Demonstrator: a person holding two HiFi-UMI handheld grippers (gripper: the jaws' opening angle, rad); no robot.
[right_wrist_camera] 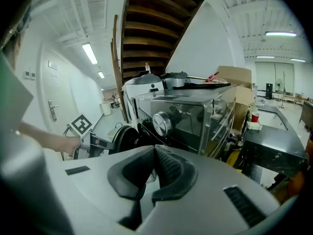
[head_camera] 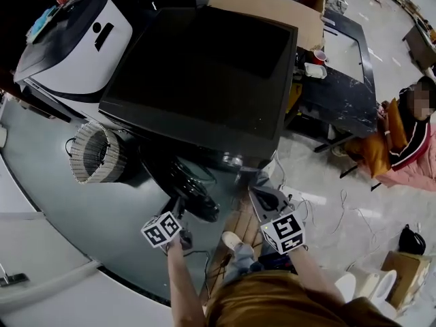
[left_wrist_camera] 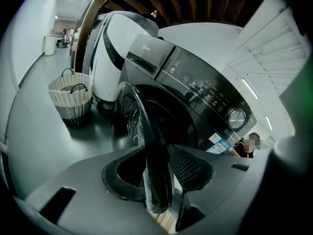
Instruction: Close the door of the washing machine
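Note:
The dark front-loading washing machine (head_camera: 197,67) stands under me, its round door (head_camera: 194,189) swung out from the front. In the left gripper view the door's dark rim (left_wrist_camera: 146,146) runs edge-on between the jaws of my left gripper (left_wrist_camera: 159,165); a thin gap shows at the right pad, so it reads as open around the rim. In the head view the left gripper (head_camera: 179,213) sits at the door's outer edge. My right gripper (head_camera: 257,191) hangs in front of the machine with its fingertips together, holding nothing; its view shows the machine (right_wrist_camera: 181,116) and door (right_wrist_camera: 124,138).
A woven laundry basket (head_camera: 95,154) and a white machine (head_camera: 75,39) stand left of the washer. A cardboard box (head_camera: 272,5) and a black table (head_camera: 340,73) are behind it. A person (head_camera: 409,135) sits at the right. Cables lie on the floor.

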